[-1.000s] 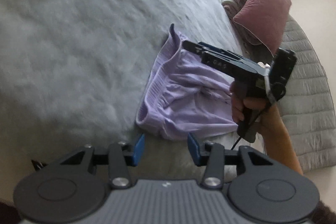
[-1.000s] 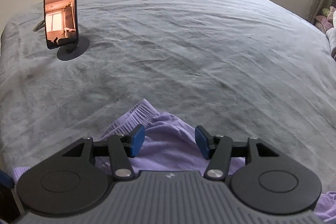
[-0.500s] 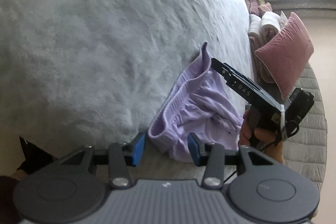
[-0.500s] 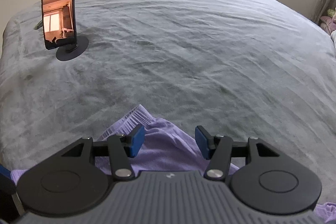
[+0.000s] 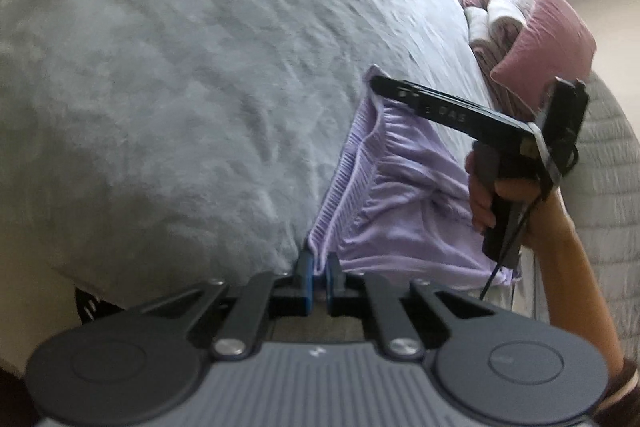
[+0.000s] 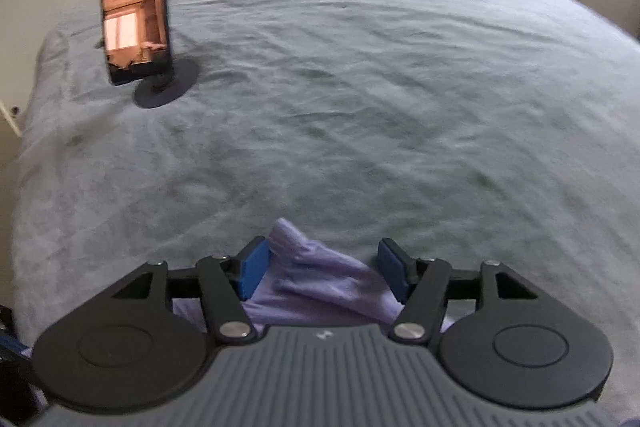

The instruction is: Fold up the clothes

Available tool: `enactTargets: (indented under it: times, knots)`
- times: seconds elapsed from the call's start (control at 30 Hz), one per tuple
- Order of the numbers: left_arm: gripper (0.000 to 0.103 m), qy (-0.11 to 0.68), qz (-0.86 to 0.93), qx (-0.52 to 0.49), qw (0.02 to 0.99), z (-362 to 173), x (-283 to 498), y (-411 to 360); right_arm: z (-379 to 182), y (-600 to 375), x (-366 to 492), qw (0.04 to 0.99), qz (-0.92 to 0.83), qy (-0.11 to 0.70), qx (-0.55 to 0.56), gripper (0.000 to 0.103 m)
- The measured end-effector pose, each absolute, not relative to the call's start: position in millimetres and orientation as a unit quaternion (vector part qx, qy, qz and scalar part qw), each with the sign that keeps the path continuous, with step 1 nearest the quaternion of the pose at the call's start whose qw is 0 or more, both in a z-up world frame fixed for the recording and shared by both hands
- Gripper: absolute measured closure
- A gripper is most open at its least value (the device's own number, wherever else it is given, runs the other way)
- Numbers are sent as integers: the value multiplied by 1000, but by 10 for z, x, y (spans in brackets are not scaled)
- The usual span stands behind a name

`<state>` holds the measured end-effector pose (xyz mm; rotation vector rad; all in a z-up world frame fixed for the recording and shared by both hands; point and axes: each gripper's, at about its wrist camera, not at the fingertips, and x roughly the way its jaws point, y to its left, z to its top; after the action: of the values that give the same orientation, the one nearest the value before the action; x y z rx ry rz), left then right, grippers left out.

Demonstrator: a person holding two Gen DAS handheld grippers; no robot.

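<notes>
Lavender shorts [image 5: 400, 187] lie crumpled at the near right edge of the grey bed [image 5: 180, 87]. My left gripper [image 5: 318, 267] is shut on the near corner of their ribbed waistband. In the left wrist view a hand [image 5: 484, 195] holds the right gripper, whose fingers [image 5: 384, 85] reach down at the waistband's far corner. In the right wrist view my right gripper [image 6: 322, 261] is open, its jaws opening. A raised peak of the shorts [image 6: 316, 279] stands between the blue pads, close to the left one, not clamped.
A phone [image 6: 136, 3] stands upright on a round stand at the bed's far left. A pink pillow [image 5: 548, 39] and a pile of folded cloth [image 5: 492, 15] lie beyond the shorts. A quilted grey cover [image 5: 600, 187] lies to the right.
My left gripper has shut on the near waistband corner. My right gripper has come down and forward over the far corner, and the cloth now rises between its fingers.
</notes>
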<state>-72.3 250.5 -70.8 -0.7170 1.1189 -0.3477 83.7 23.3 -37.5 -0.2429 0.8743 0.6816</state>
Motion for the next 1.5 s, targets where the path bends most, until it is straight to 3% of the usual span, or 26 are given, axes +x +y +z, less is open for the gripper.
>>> enactTargets:
  times: [0.03,0.1,0.17,0.73,1.2,1.5]
  knots:
    - [98,515,-162,-323,777,-690,-718,2496,-385,254,813,839,332,415,-117,44]
    - [98,513,-164,-310,784,-662,-727,2502,-374,283,764,830,353,417,-115,81]
    - [98,507,-165,-300,791,-629,-727,2508,-341,307,715,830,357,413,-118,92]
    - [98,406,-50,-178,895,-398,25,2382,-88,571,1093,919,215,290,-158,95]
    - [98,366,74,-75,925,-377,389,2282,-177,1212,1790,926,218,275,-138,95]
    - [96,383,65,-98,916,-464,490,2495,-474,1408,1951,916,223,305,-136,93]
